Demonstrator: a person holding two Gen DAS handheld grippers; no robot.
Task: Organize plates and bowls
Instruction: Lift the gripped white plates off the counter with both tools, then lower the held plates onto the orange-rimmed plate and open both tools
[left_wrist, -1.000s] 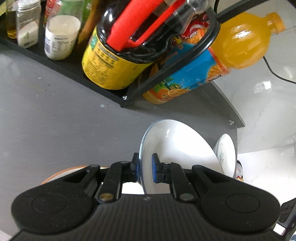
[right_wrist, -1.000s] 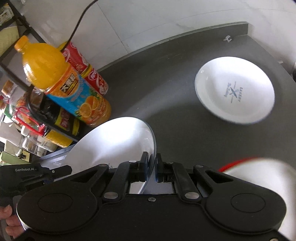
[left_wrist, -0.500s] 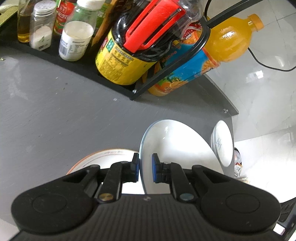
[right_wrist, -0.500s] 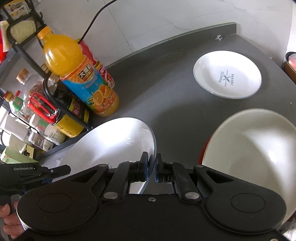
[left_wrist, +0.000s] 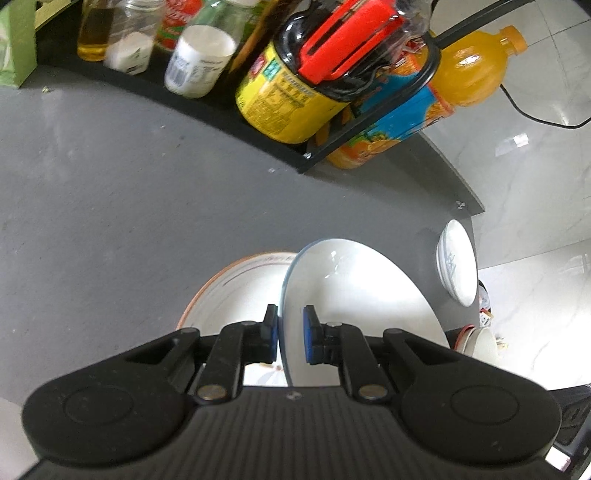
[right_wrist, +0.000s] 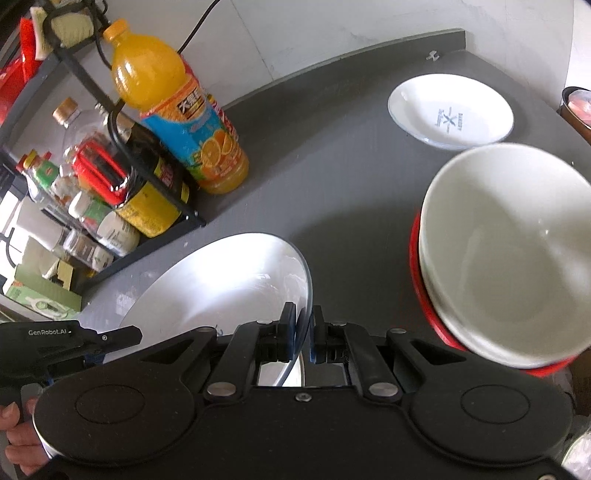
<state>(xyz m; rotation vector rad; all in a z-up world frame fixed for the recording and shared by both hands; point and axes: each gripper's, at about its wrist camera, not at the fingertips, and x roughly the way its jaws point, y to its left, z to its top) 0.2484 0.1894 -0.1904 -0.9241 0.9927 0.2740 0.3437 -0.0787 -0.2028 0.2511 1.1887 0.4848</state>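
Observation:
A white plate (left_wrist: 362, 291) is carried above the grey counter (left_wrist: 110, 192), gripped at two opposite sides of its rim. My left gripper (left_wrist: 290, 332) is shut on one side, and the plate stands edge-on between its blue pads. My right gripper (right_wrist: 303, 332) is shut on the other side of the same plate (right_wrist: 221, 288). Below the plate lies an orange-rimmed white dish (left_wrist: 236, 291). A white bowl (right_wrist: 506, 251) sits in a red bowl (right_wrist: 417, 258) on the right. Farther off rests a white plate with a logo (right_wrist: 450, 110), which also shows as the logo plate (left_wrist: 456, 266) near the counter's end.
A black rack (left_wrist: 332, 147) with sauce bottles and jars stands along the back. An orange juice bottle (right_wrist: 177, 107) stands beside it. A black cable (left_wrist: 535, 114) trails behind. A hand (right_wrist: 14, 435) holds the left gripper's handle. The counter ends at the right edge (left_wrist: 469, 199).
Both grippers have drawn back with the plate between them. The orange-rimmed dish has come into view under it, and the white bowl in the red one now shows at the right.

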